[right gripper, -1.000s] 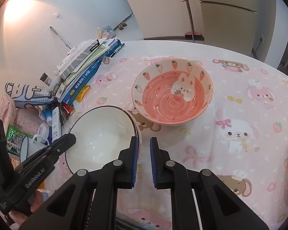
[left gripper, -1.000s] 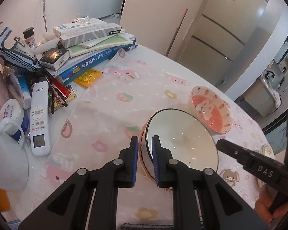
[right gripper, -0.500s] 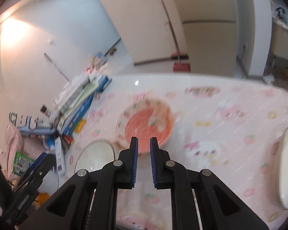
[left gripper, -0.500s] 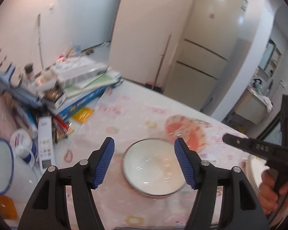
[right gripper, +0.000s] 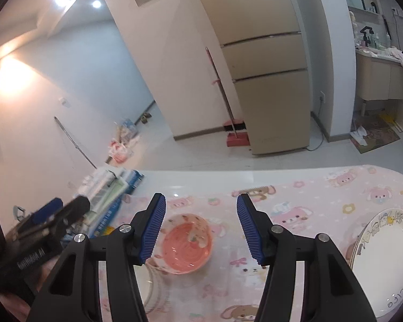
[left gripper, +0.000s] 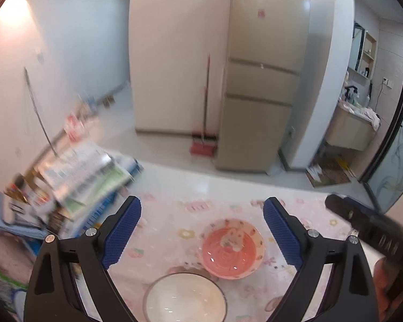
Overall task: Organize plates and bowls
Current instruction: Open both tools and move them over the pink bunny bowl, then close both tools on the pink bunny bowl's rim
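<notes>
A white bowl (left gripper: 185, 299) with a dark rim sits on the pink cartoon tablecloth (left gripper: 174, 230), low between the fingers of my left gripper (left gripper: 202, 233), which is open, empty and raised above it. A pink strawberry bowl (left gripper: 232, 248) stands just beyond it; it also shows in the right wrist view (right gripper: 186, 244). My right gripper (right gripper: 201, 226) is open and empty, high above the pink bowl. A stack of white plates (right gripper: 384, 263) lies at the right. The white bowl's edge (right gripper: 150, 292) shows behind the right gripper's left finger.
A pile of books and boxes (left gripper: 86, 182) crowds the table's left side. The other gripper (left gripper: 368, 225) reaches in from the right in the left wrist view. A fridge (right gripper: 266, 61) and a red broom (right gripper: 235, 136) stand across the floor.
My left gripper let go of the white bowl, opened wide and rose away. My right gripper opened and also lifted back, so both views now take in the room.
</notes>
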Tool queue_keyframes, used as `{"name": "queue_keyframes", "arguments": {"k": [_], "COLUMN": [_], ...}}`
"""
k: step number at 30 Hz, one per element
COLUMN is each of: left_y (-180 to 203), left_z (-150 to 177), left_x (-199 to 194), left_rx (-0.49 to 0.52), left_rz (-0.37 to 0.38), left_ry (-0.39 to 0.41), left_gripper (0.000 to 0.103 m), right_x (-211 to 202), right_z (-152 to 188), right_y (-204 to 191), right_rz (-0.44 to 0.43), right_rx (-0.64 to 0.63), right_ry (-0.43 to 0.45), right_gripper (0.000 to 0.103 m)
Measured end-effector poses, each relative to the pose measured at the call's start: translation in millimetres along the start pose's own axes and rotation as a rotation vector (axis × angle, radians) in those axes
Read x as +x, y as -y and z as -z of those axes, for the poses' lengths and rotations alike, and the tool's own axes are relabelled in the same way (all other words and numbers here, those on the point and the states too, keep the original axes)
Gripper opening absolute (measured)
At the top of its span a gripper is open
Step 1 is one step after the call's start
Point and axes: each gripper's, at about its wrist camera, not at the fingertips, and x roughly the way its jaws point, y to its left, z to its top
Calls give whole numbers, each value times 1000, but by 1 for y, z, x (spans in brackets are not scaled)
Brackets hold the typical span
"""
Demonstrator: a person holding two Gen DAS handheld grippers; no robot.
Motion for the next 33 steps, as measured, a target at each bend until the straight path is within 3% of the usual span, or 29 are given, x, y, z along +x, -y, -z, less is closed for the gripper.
{"name": "queue_keyframes", "arguments": {"k": [6, 10, 12, 15, 18, 22, 28, 30, 33], "left_y": [-9, -13, -12, -7, -4, -1, -9, -13, -15], "left_z": [28, 42, 49, 56, 62, 72, 86, 88, 88], "left_x": [72, 108, 123, 133, 141, 155, 175, 176, 175], "left_rx": [-21, -51, -48, -27, -32, -34, -54, -69, -79], "left_rz": [13, 92, 99, 56, 96, 118, 73, 68, 72], "left_ry": [-168, -282, -340, -371, -410, -461, -522, -527, -526], "left_gripper": [87, 82, 73, 68, 60, 41, 14, 8, 7], "right_x": [59, 88, 100, 114, 126, 134, 147, 148, 148], "right_z": [20, 37, 44, 52, 58, 65, 72, 73, 73], "right_y": [1, 1, 2, 4, 4, 1, -2, -3, -3], "right_rz": [-20, -11, 20, 47, 36, 61, 36, 47, 46], "right_rx": [-10, 32, 41, 28, 21, 1, 2, -3, -5], "right_ry": [-176, -228, -240, -263, -298, -316, -348, -337, -330], "right_gripper": [56, 50, 49, 45, 38, 26, 14, 14, 13]}}
